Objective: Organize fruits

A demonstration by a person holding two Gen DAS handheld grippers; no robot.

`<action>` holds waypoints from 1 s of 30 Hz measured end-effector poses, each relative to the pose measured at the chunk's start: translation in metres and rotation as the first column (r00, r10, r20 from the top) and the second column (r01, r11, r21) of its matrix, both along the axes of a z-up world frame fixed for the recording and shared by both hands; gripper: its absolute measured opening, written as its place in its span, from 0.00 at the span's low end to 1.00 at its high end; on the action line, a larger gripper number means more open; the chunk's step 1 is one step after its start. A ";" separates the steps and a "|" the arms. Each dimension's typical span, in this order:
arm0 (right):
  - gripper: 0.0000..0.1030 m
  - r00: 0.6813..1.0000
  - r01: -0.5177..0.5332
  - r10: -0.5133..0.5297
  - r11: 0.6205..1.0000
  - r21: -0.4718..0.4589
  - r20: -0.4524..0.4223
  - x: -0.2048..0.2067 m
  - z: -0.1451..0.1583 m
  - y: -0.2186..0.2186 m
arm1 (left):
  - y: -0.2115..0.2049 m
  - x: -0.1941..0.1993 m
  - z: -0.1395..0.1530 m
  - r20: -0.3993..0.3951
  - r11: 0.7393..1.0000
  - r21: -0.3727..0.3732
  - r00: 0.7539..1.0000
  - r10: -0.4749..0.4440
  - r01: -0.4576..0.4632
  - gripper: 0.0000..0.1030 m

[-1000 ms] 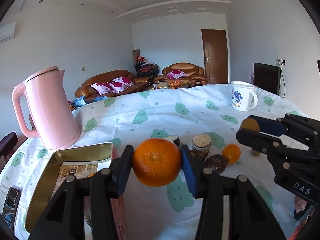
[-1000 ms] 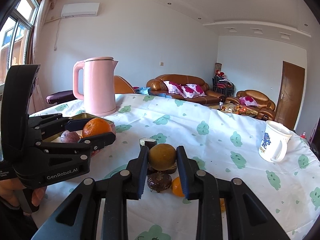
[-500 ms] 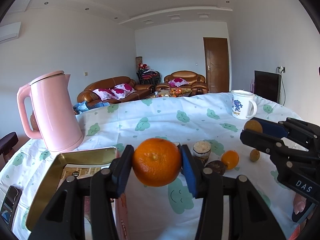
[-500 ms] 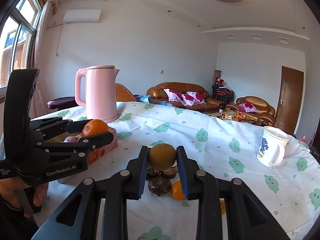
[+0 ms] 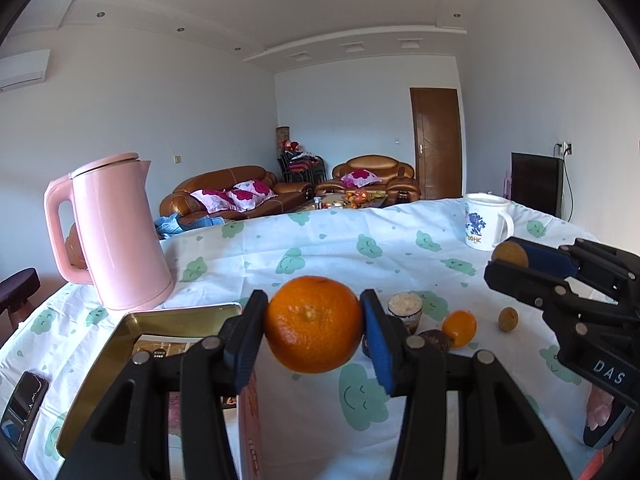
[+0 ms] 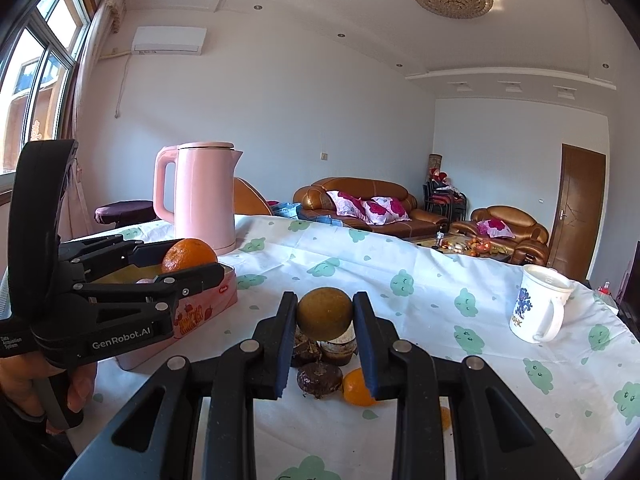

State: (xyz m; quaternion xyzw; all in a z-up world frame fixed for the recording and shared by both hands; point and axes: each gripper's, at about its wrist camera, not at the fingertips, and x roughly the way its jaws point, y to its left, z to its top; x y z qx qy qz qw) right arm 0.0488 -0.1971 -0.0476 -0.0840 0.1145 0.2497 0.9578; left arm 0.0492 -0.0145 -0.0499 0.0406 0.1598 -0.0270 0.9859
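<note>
My left gripper is shut on a large orange and holds it in the air, just right of the open gold-lined tin box. My right gripper is shut on a round brown fruit above a small pile of fruit on the tablecloth. In that pile lie a dark wrinkled fruit, a small orange and cut pieces. In the right wrist view the left gripper holds its orange over the pink-sided tin. A small brown fruit lies apart.
A pink kettle stands behind the tin at the left. A white printed mug stands at the far right of the table. A phone lies by the left table edge. A hand grips the left tool's handle.
Both grippers have tipped upward a little, so the table sits lower in each view and the ceiling lamp shows. Each still holds its fruit.
</note>
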 end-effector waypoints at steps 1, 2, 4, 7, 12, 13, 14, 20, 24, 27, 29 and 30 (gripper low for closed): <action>0.29 1.000 -0.001 0.001 1.000 0.002 0.004 -0.001 0.000 0.000 | 0.000 -0.001 0.000 0.004 1.000 0.001 1.000 0.001 -0.001 0.48; 0.29 1.000 -0.002 0.001 1.000 0.002 0.008 -0.003 0.000 0.000 | 0.000 -0.001 0.000 0.009 1.000 0.002 1.000 0.003 -0.003 0.48; 0.29 1.000 0.000 0.000 1.000 0.001 0.015 -0.004 0.001 0.000 | -0.001 -0.004 0.001 0.020 1.000 0.005 1.000 0.007 -0.007 0.48; 0.29 1.000 0.000 0.000 1.000 -0.003 0.028 -0.006 0.002 0.001 | -0.001 -0.007 0.002 0.037 1.000 0.009 0.999 0.013 -0.013 0.48; 0.29 0.999 0.001 0.000 1.000 -0.014 0.052 -0.010 0.002 0.003 | -0.002 -0.010 0.004 0.053 1.000 0.013 0.998 0.018 -0.019 0.48; 0.29 0.998 0.001 0.000 1.000 -0.016 0.056 -0.011 0.002 0.004 | -0.002 -0.011 0.004 0.057 1.000 0.014 0.998 0.019 -0.020 0.48; 0.29 0.998 0.001 0.000 1.000 -0.017 0.061 -0.011 0.002 0.004 | -0.002 -0.012 0.004 0.060 1.000 0.016 0.998 0.020 -0.021 0.48; 0.29 0.996 -0.003 0.004 1.000 -0.015 0.084 -0.016 0.003 0.003 | -0.003 -0.016 0.006 0.081 0.999 0.022 0.996 0.026 -0.028 0.48; 0.29 0.996 -0.003 0.005 1.000 -0.014 0.090 -0.018 0.002 0.003 | -0.003 -0.019 0.006 0.093 0.999 0.024 0.995 0.031 -0.033 0.48; 0.29 0.995 -0.004 0.006 1.000 -0.011 0.097 -0.019 0.002 0.002 | -0.003 -0.022 0.007 0.105 0.999 0.027 0.994 0.036 -0.039 0.48; 0.29 0.995 -0.007 0.008 1.000 -0.008 0.104 -0.020 0.002 0.001 | -0.002 -0.025 0.009 0.118 0.999 0.026 0.992 0.039 -0.042 0.48; 0.29 0.994 -0.006 0.007 1.000 -0.008 0.108 -0.021 0.002 0.001 | -0.002 -0.026 0.010 0.124 0.999 0.025 0.991 0.041 -0.044 0.48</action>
